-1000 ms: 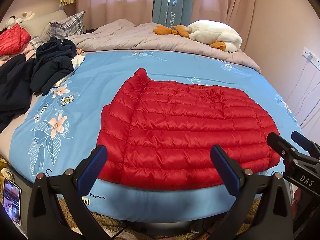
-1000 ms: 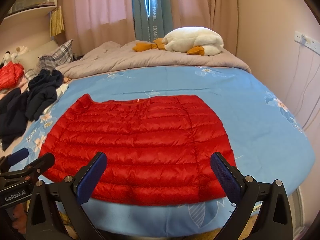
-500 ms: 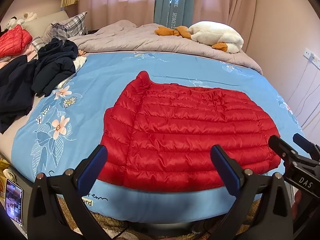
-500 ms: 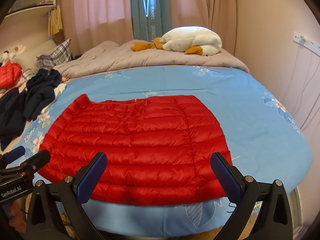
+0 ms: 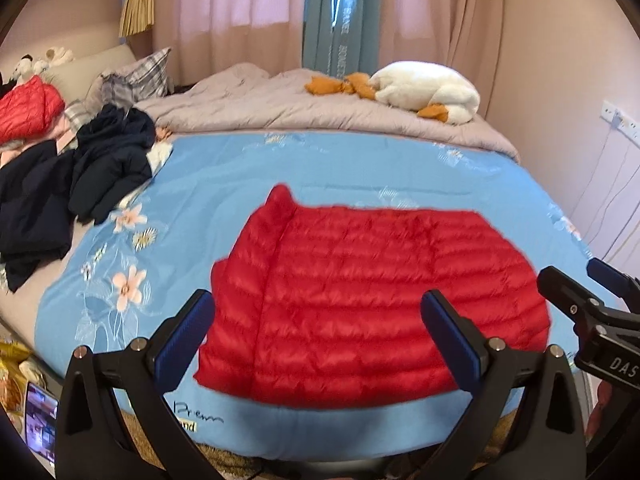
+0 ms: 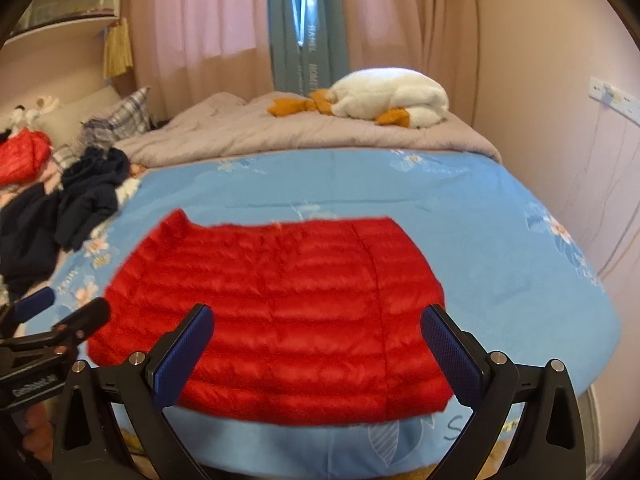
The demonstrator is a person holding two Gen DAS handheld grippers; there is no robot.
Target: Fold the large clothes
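Note:
A red quilted down jacket (image 5: pixel 372 296) lies flat and folded into a rough rectangle on the blue floral bedspread (image 5: pixel 224 184), near the bed's front edge; the same red quilted jacket (image 6: pixel 280 312) fills the middle of the right wrist view. My left gripper (image 5: pixel 316 340) hovers over the jacket's near left part, jaws wide apart, nothing between them. My right gripper (image 6: pixel 316 344) hangs over the near right part, also open and empty. Each gripper shows at the edge of the other's view.
Dark navy clothes (image 5: pixel 80 176) are heaped at the bed's left side, with another red jacket (image 5: pixel 28 108) behind them. A grey quilt (image 5: pixel 304 116) and a white plush goose (image 5: pixel 424 92) lie at the back. A wall (image 6: pixel 580 160) with cables runs close on the right.
Both grippers have drawn back and risen a little, so the jacket sits lower and smaller in both views. The jacket itself has not moved and the jaws stay wide.

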